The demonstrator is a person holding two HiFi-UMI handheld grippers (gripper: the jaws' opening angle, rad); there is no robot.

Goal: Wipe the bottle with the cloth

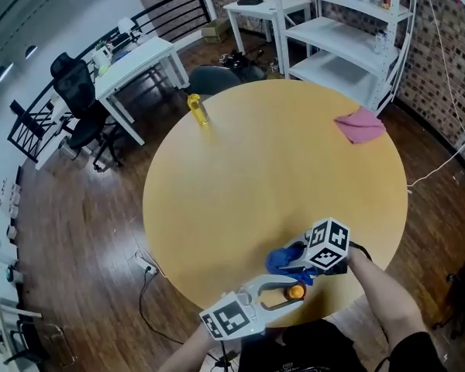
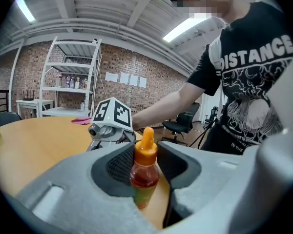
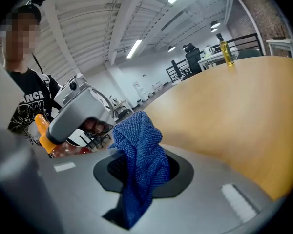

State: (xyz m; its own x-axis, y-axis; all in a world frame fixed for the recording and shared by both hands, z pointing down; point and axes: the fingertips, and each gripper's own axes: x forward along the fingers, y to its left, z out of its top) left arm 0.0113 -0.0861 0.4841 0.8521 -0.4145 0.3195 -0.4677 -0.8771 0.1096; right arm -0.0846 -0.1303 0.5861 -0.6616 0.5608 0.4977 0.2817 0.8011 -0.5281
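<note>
Wood-coloured round table [image 1: 271,177] fills the centre of the head view, with a white shelf unit [image 1: 349,29] beyond its far edge. Both grippers are at the near edge.

The left gripper [image 1: 287,293] has its jaws set fairly wide, the dark pads pressed on either side of the orange-capped bottle [image 2: 145,172]. The bottle stands upright between them, with red contents showing.

The right gripper [image 1: 294,258] has its jaws clamped on a blue cloth [image 3: 139,165], which bunches above the pads and hangs below them. The cloth is just beside the bottle; contact between them cannot be confirmed.

A pink cloth [image 1: 359,124] lies at the far right rim. A yellow bottle [image 1: 197,109] stands at the far left rim, well apart from both grippers.
</note>
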